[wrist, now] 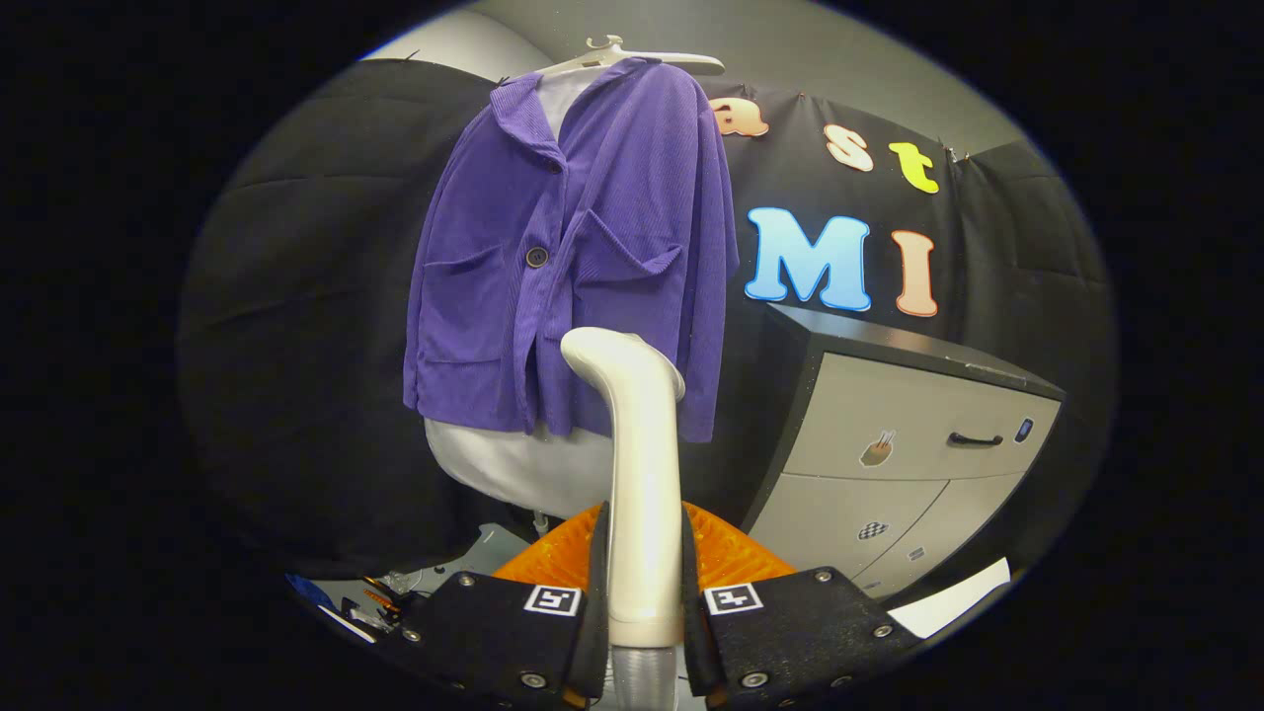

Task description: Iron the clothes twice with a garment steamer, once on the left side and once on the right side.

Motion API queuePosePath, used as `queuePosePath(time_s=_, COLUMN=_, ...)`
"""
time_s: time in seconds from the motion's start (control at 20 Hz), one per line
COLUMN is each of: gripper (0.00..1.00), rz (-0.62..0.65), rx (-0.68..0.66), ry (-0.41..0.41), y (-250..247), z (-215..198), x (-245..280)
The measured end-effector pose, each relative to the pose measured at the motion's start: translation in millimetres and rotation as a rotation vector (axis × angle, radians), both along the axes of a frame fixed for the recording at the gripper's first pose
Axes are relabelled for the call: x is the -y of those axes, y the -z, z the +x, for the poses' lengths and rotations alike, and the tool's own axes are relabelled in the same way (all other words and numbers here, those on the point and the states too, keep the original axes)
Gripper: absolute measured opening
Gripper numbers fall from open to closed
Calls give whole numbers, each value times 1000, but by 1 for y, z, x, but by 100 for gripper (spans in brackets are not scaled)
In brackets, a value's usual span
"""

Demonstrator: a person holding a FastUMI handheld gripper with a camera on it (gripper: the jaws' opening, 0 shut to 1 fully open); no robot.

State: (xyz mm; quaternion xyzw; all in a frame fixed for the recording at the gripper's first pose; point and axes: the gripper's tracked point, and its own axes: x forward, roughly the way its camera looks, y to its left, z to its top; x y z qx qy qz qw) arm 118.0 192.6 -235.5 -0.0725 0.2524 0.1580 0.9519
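Note:
A purple corduroy jacket hangs on a white hanger over a white garment, in front of the black cloth wall. My gripper is shut on the white garment steamer, both fingers pressing its upright handle. The steamer's bent head rises just ahead of the fingers and overlaps the jacket's lower hem, near the right front panel. Whether the head touches the fabric cannot be told.
A grey cabinet with a dark top and a black handle stands to the right of the jacket. Small tools lie low at the left. A white sheet lies at the lower right.

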Motion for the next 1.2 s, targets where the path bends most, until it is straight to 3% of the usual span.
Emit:
queuePosePath(time_s=0.3, gripper=31, rz=-33, rx=-103, ry=-32, y=37, z=-29, x=3)
queuePosePath(time_s=0.45, gripper=31, rz=-12, rx=-103, ry=-47, y=25, z=-35, x=3)
queuePosePath(time_s=0.75, gripper=31, rz=95, rx=86, ry=-5, y=-70, z=-11, x=9)
queuePosePath(time_s=1.2, gripper=31, rz=201, rx=283, ry=-62, y=-205, z=21, x=-26)
